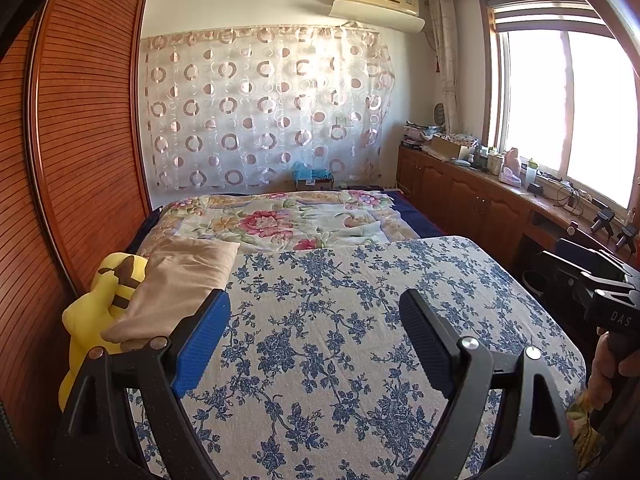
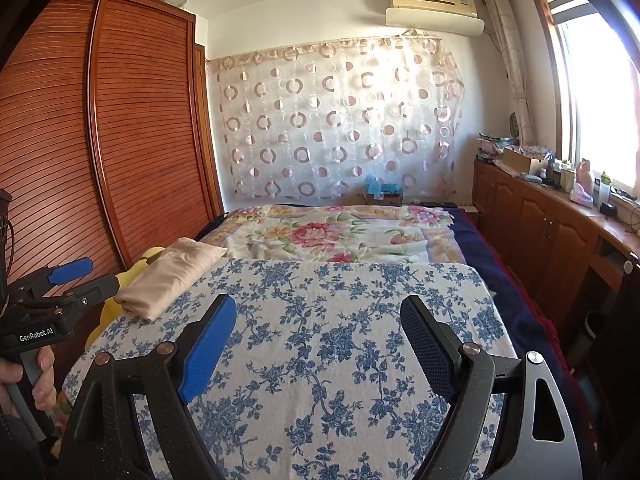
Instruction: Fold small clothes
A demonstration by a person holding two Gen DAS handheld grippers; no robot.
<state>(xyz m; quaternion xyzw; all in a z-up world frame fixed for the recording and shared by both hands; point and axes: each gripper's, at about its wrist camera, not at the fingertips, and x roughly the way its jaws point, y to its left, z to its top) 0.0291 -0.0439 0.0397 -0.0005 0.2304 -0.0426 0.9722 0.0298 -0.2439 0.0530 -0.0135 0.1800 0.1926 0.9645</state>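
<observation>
Left of the blue-flowered board (image 1: pixel 340 320), against its far-left corner and just beside the yellow plush toy (image 1: pixel 100 312), lies the folded beige garment (image 1: pixel 176 288), which a reach by the wide-open, empty left gripper (image 1: pixel 316 340) or right gripper (image 2: pixel 316 344) could push off that edge.

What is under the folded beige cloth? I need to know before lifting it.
The folded beige cloth rests on the blue-flowered board, overhanging a yellow plush toy. Anything beneath it is hidden.
</observation>
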